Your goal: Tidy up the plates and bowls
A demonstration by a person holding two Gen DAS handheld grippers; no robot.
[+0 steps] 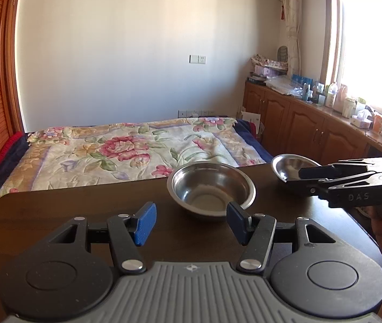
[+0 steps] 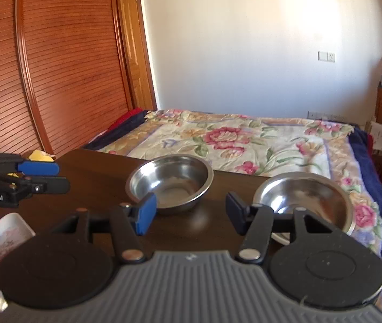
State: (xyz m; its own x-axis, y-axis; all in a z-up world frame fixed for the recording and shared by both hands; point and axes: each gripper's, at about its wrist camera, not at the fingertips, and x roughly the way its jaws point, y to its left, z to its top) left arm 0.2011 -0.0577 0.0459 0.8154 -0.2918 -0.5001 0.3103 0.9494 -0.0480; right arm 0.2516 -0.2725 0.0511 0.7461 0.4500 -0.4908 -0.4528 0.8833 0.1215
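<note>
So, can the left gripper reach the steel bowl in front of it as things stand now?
Probably yes. The left gripper is open and empty, the steel bowl sits just ahead of its fingers on the table, and nothing lies between them.

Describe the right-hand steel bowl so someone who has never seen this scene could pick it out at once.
Start at the dark wooden table in front of the floral bed. Two steel bowls stand on it; take the right bowl, at the table's right edge. Unlike the left bowl, it sits on a white dish.
</note>
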